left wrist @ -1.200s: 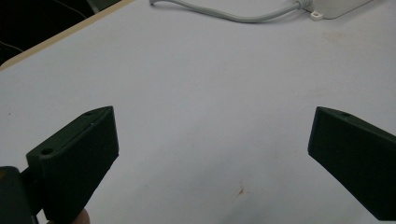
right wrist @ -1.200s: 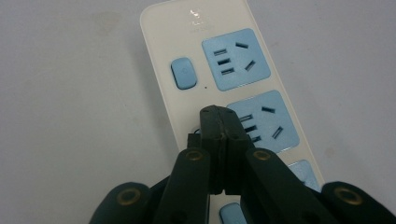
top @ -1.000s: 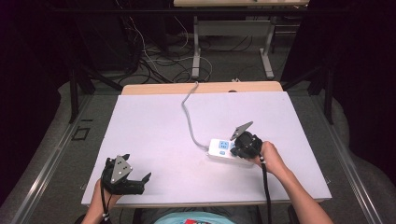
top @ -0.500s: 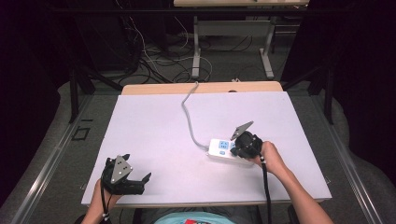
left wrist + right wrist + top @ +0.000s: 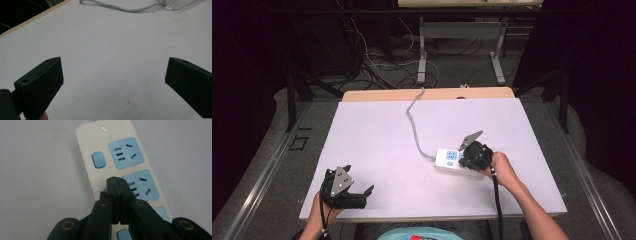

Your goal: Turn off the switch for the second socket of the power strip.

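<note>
The white counter (image 5: 377,145) carries a power strip (image 5: 451,161) right of centre. The right gripper (image 5: 117,185), clenched empty, bears on its switch row, likely pressing. The left gripper (image 5: 346,187) idles released, near-left.

A white-topped table (image 5: 377,145) is standing before me. A white power strip (image 5: 451,161) is lying on its right half, its grey cord (image 5: 413,125) trailing off the far edge.
</note>
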